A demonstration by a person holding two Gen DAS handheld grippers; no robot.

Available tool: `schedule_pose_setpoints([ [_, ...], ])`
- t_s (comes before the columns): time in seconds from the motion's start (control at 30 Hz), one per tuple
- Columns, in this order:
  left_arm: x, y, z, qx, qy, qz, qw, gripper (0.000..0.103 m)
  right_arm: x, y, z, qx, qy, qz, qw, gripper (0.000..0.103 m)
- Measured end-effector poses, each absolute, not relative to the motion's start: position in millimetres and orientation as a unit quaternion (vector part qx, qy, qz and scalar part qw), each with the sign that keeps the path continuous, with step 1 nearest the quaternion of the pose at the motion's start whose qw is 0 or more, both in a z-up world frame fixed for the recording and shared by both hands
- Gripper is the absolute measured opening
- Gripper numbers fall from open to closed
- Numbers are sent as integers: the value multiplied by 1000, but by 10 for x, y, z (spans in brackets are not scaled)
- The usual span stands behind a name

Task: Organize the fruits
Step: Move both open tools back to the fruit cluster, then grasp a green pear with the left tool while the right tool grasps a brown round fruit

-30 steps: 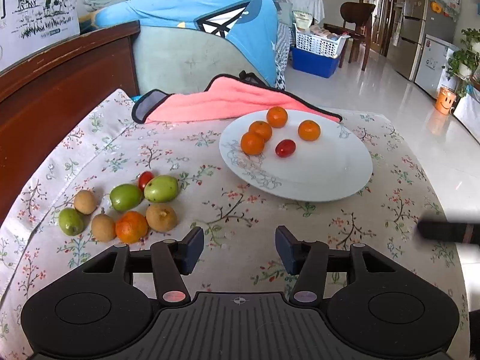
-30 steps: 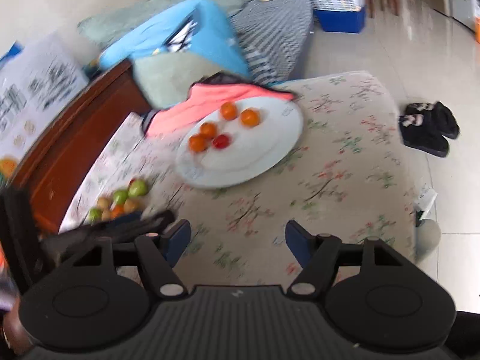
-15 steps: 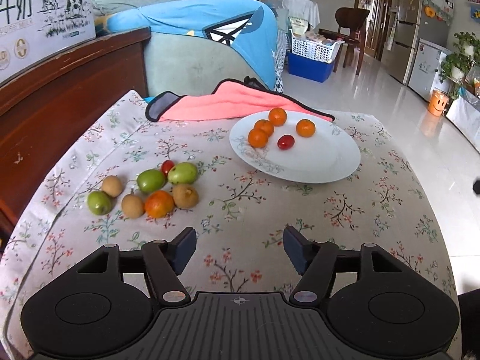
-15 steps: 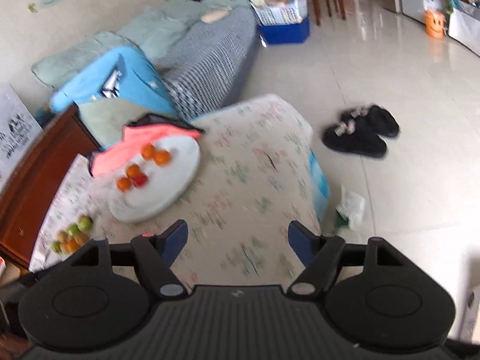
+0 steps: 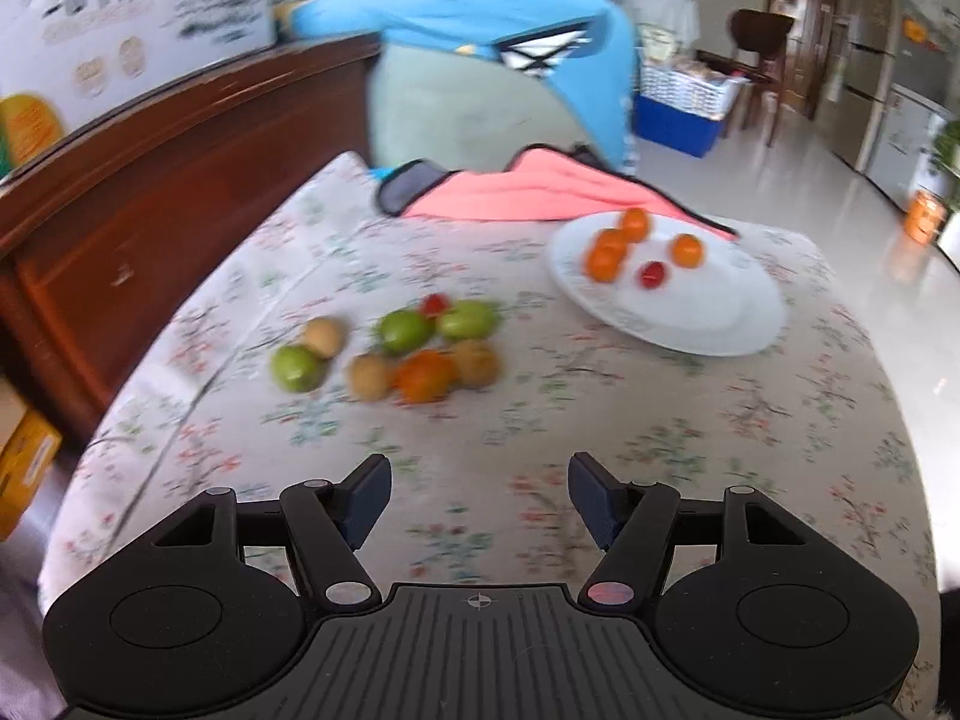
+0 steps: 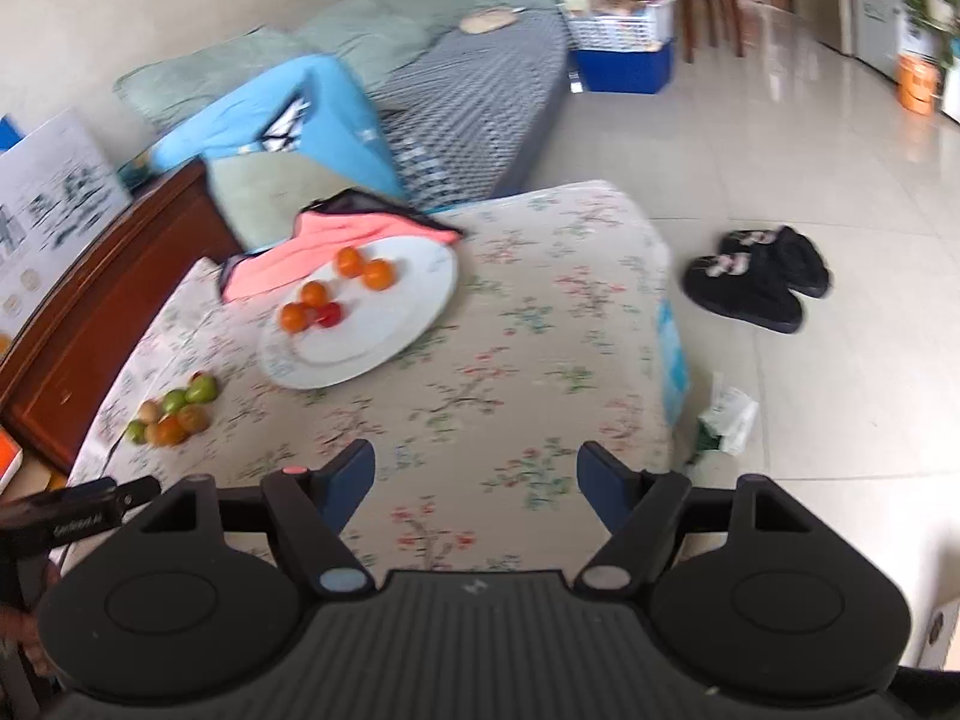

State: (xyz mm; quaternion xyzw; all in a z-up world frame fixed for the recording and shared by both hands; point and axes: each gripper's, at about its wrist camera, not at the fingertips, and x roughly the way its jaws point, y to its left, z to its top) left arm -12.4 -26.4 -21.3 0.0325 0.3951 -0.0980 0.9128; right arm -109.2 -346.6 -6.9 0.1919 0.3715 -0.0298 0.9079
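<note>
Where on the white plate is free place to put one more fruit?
The white plate is bare on its near half, below the small red fruit. Its far-left part is crowded with four orange fruits.

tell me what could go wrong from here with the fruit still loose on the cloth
The loose fruits are bunched tight: closing on the orange could nudge a brown fruit or green fruit into rolling across the soft cloth. The plate sits near the table's far edge, so a hard drop there might tip or shift it.
</note>
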Motion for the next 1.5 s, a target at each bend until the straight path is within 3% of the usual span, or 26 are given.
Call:
schedule_pose_setpoints([
  [0.5, 333, 390, -107, 26, 393, -23, 919, 65, -558, -2520, 41, 60, 343, 147, 926, 75],
  [0.83, 693, 527, -245, -1, 401, -15, 916, 61, 16, -1845, -173, 14, 347, 226, 910, 55],
  [1.5, 1090, 597, -557, -52, 441, -24, 896, 55, 818, -1359, -668, -38, 376, 266, 887, 49],
])
